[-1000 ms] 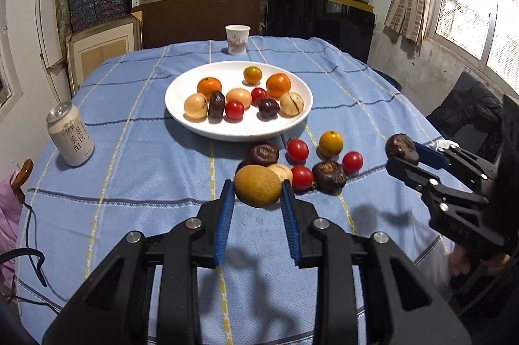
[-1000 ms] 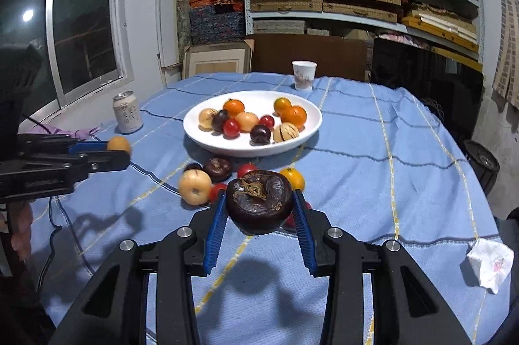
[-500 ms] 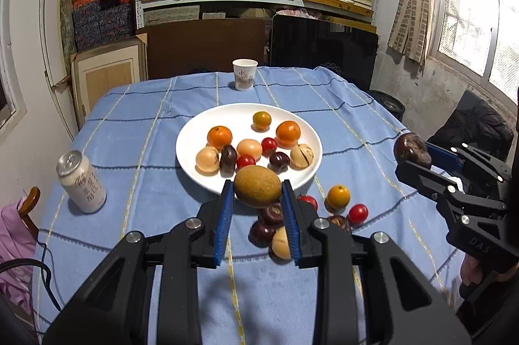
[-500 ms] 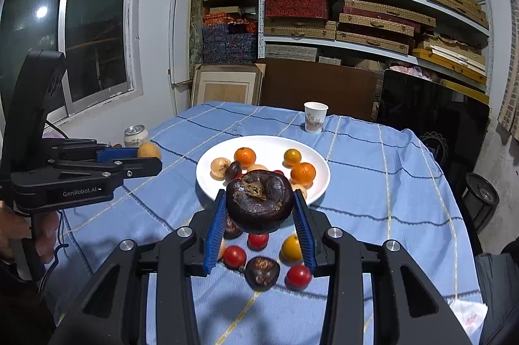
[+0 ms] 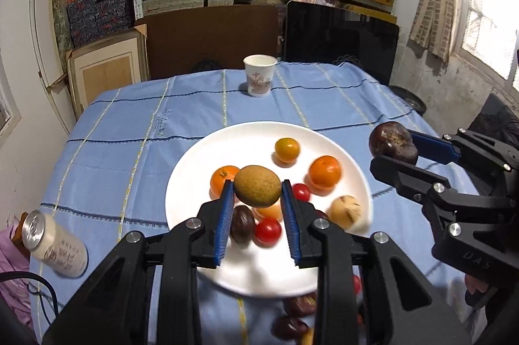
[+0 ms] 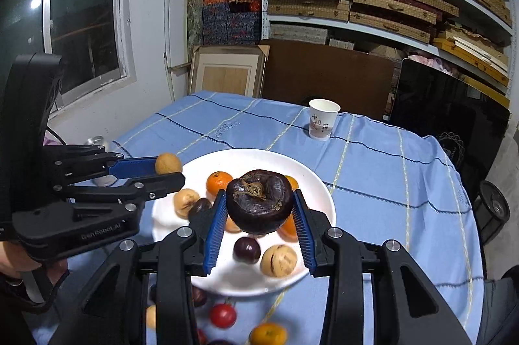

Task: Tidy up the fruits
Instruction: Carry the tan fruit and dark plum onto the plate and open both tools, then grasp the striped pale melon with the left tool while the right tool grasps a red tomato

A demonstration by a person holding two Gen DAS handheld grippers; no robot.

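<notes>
Two hand-held black grippers with blue ribbed pads hang over a round white ceramic plate (image 5: pixel 181 182), each carrying one fruit, apparently for adding to the pile already gathered there. Nearest the person, a few loose fruits lie on the blue checked tablecloth (image 5: pixel 113 150) just short of the plate: a small red tomato (image 6: pixel 222 315), a small orange citrus (image 6: pixel 268 334) and dark ones half hidden under the tools. The left gripper (image 5: pixel 258 199) is closed tight on a tan, speckled, egg-shaped fruit (image 5: pixel 258 186), whose long axis runs crosswise between the pads, tipped slightly down to the right. The right gripper (image 6: pixel 258 215) is clamped, a little wider, on a dark purple wrinkled round fruit (image 6: pixel 258 203); its dried brown calyx faces up and towards the person, and the body is roughly round, so no long axis shows. Both fruits are held clear above the plate's near half, which looks like the carry before setting down. Below them the plate holds two orange mandarins (image 5: pixel 324 171), a small yellow-orange citrus (image 5: pixel 287 149), red tomatoes, dark plums and pale tan fruits. Left of the plate stands a white drinks can (image 5: pixel 53 242); beyond it, near the far edge, a white paper cup (image 5: pixel 259 80). Shelves of boxes line the back wall
</notes>
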